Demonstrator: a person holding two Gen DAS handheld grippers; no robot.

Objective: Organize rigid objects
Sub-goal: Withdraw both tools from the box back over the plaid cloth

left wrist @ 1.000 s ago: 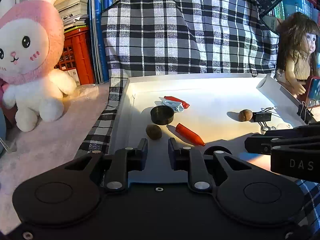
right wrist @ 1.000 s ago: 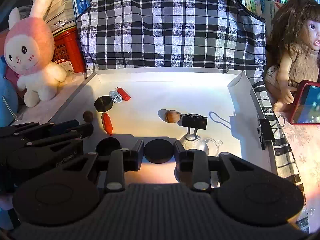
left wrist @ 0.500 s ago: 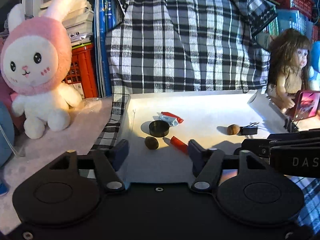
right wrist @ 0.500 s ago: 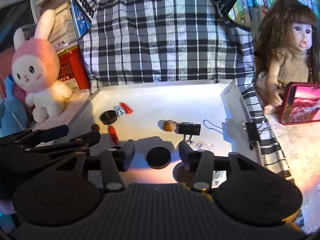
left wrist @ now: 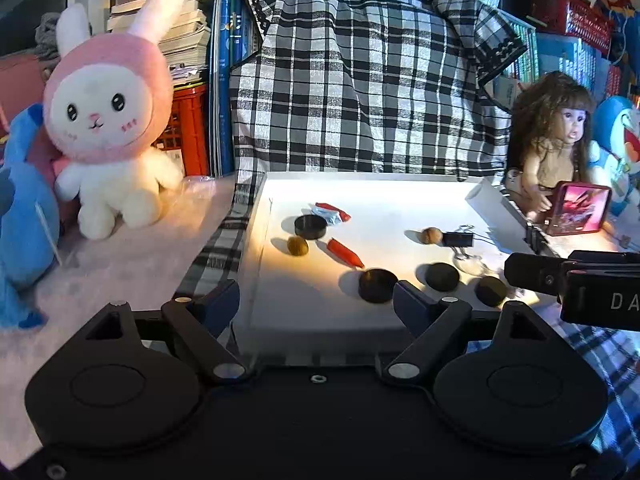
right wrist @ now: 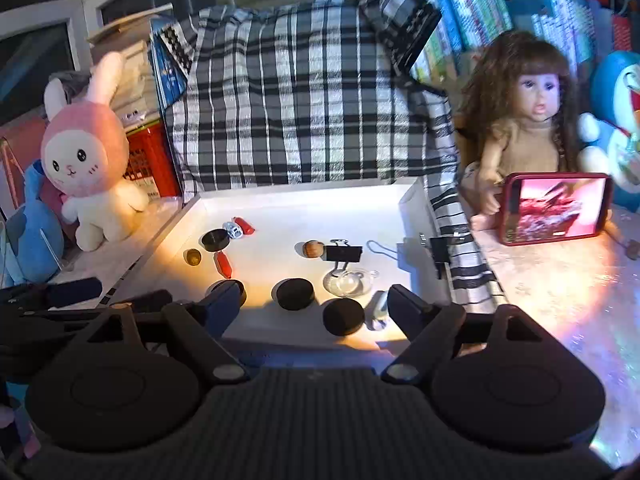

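1. Left wrist view: we see our left gripper (left wrist: 316, 300) spread wide and empty; the nearest round black plastic cap (left wrist: 377, 285) lies just ahead, slightly right, on the shallow white tray (left wrist: 400, 192).
2. Right wrist view: our right gripper (right wrist: 316, 304) is also wide apart, holding nothing; two black discs (right wrist: 295, 294) sit between its fingers, a pink plush rabbit (right wrist: 86, 156) well left.

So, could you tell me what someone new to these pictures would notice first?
Probably the brightly lit white tray in the middle, scattered with small black discs, red pieces, nuts and a binder clip. The pink-hooded bunny plush sits at its left, and a long-haired doll at its right behind a red phone. Both grippers, left and right, hang open at the tray's near edge.
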